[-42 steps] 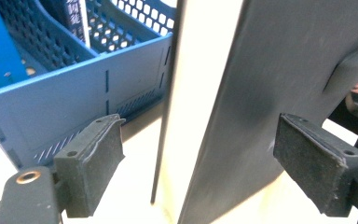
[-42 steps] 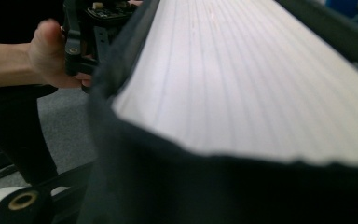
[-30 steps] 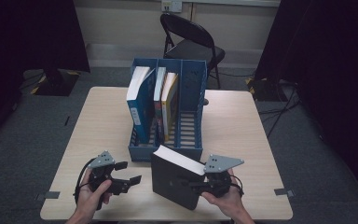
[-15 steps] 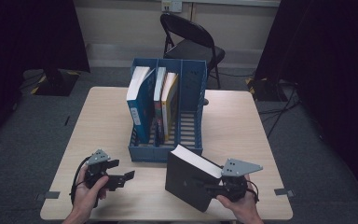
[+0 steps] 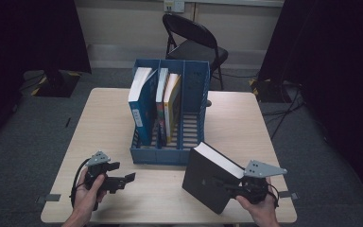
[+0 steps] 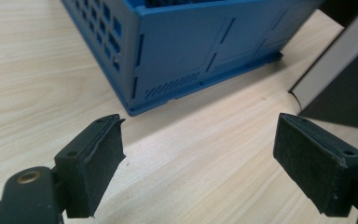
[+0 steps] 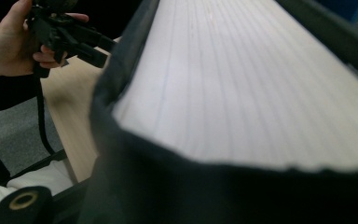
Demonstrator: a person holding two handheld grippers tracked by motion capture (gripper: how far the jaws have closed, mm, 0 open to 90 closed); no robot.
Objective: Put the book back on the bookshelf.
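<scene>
Your right gripper (image 5: 238, 187) has its jaws clamped on a thick black book (image 5: 208, 179), holding it tilted above the near right part of the table (image 5: 108, 104), its white page edge facing up and right. In the right gripper view those pages (image 7: 242, 88) run away from the camera, with the dark cover curling across the bottom. Your left gripper (image 5: 123, 178) hovers over the near left of the table with its jaws spread wide and nothing between them; in the left gripper view its pads (image 6: 93, 163) frame bare wood. Just beyond the book stands the blue rack (image 5: 170, 156), its near wall close to the book's far corner, so that wall stands between the book and the slots. The rack's left slot holds a blue book (image 5: 142, 106) leaning left, the middle slot holds a white-spined book (image 5: 162, 101) and a yellow one (image 5: 172, 106), and the right slot (image 5: 194, 127) has no book in it. A folding chair (image 5: 191, 42) stands on the floor past the far edge.
</scene>
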